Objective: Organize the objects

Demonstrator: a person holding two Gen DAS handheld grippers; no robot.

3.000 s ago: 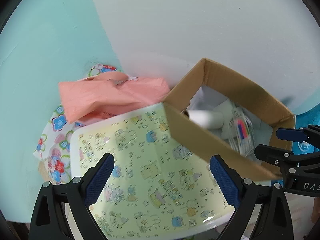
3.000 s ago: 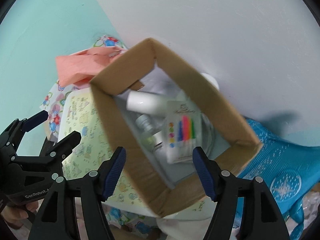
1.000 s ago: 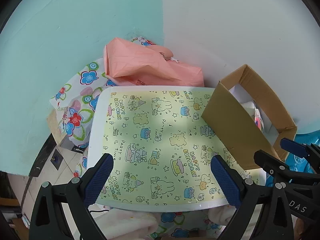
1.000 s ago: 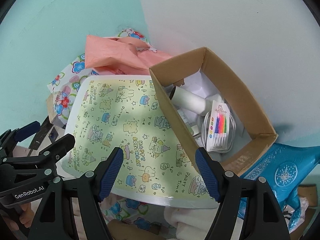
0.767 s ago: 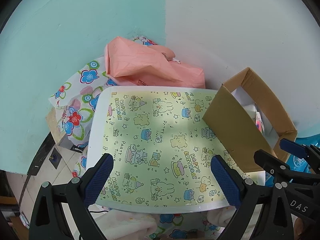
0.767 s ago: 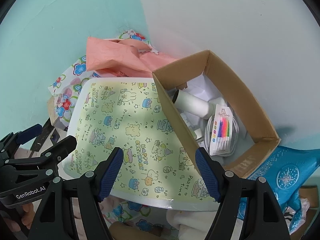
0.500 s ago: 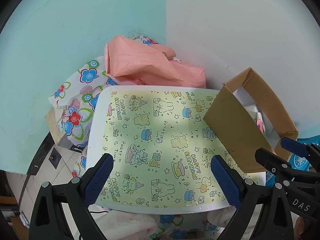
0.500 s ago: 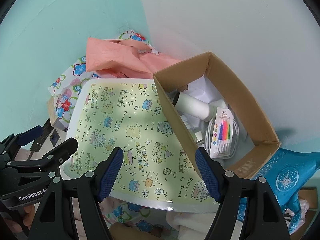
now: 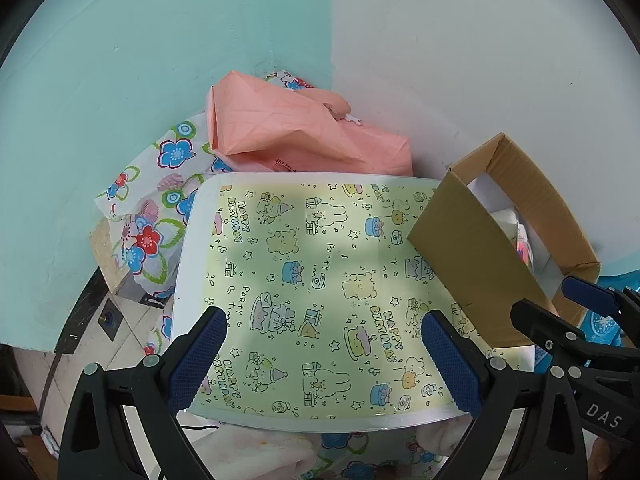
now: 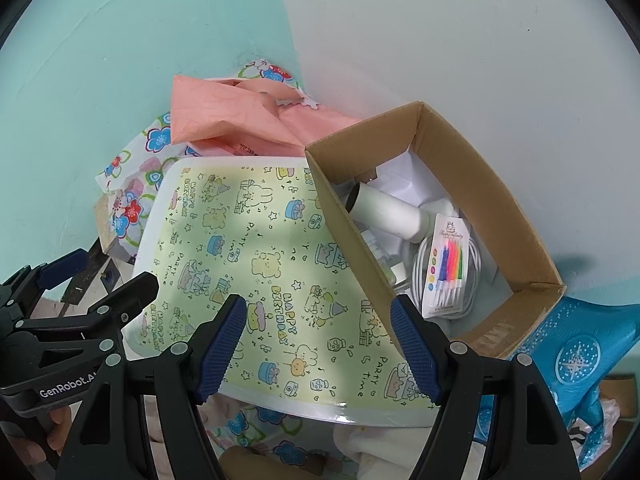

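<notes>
Both grippers have drawn back and up from three seconds ago, when they were hovering close over the cardboard box; now they hang above the near edge of the bench, which is covered by a yellow birthday-print sheet, and in the last half second they have barely shifted. The left gripper has its jaws spread wide with nothing between them, and the right gripper is likewise apart and empty.

The box sits on the right side of the bench, hard against the white wall, holding a white bottle, a pack of coloured candles and a coiled white cable. Behind the bench, in the corner, a pink bag lies on a flowered cloth.

The step in hand looks like choosing the next thing to put away. I would say the pink bag is the likely candidate, and it is soft, so a gripper should pinch a folded ridge rather than a flat face, coming in low over the sheet.

The bench's middle gives open room for moving. The edges are tighter: walls close behind, the box's near wall standing tall on the right, a drop to the floor on the left, and a blue bag crowding the box's far corner.
</notes>
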